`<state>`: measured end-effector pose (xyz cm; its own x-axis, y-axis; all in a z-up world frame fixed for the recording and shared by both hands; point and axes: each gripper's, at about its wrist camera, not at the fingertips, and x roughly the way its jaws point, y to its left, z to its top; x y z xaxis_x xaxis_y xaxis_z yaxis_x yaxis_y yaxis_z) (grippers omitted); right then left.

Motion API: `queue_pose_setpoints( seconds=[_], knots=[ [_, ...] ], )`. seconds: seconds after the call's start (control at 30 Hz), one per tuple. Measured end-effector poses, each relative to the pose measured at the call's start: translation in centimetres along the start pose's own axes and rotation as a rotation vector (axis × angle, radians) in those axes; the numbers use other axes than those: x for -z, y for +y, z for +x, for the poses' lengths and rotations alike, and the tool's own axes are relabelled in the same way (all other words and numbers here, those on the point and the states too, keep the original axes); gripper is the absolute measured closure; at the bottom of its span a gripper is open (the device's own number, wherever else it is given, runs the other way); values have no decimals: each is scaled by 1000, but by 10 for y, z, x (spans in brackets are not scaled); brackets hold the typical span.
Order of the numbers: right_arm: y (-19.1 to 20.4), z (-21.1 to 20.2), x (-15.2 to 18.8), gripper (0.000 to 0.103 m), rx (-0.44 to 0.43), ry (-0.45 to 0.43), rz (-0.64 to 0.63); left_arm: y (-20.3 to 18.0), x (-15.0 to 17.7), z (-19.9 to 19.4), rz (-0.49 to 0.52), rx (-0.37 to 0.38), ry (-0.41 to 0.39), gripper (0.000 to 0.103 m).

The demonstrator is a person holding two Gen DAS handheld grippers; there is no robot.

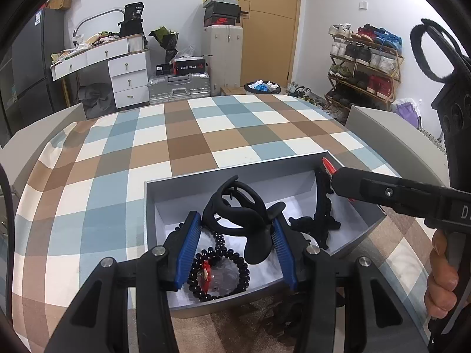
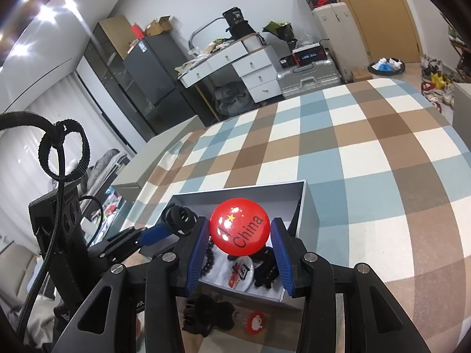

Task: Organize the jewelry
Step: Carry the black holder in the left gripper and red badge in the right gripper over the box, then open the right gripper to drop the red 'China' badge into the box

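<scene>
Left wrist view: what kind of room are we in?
Most likely a lived-in home, a bedroom or entry room rather than a lab: a shoe rack full of sneakers, a white desk with drawers, suitcases by a wooden door, and a checked cloth on the table.

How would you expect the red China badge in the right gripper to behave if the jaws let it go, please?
The red badge looks glossy and domed, so it may slip between the pads. It is round and gripped by its edges above the grey box, so it would likely drop flat in, perhaps rolling briefly.
</scene>
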<state>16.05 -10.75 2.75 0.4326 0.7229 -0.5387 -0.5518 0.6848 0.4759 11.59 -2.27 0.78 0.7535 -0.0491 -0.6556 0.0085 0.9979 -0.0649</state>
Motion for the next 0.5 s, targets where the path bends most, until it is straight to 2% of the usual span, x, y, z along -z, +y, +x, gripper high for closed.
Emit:
queue_pose_setpoints(
  seconds=[0.5],
  knots=[
    [2, -5, -2, 60, -1, -18, -10, 0, -1, -2, -9, 13, -1, 60]
  ],
)
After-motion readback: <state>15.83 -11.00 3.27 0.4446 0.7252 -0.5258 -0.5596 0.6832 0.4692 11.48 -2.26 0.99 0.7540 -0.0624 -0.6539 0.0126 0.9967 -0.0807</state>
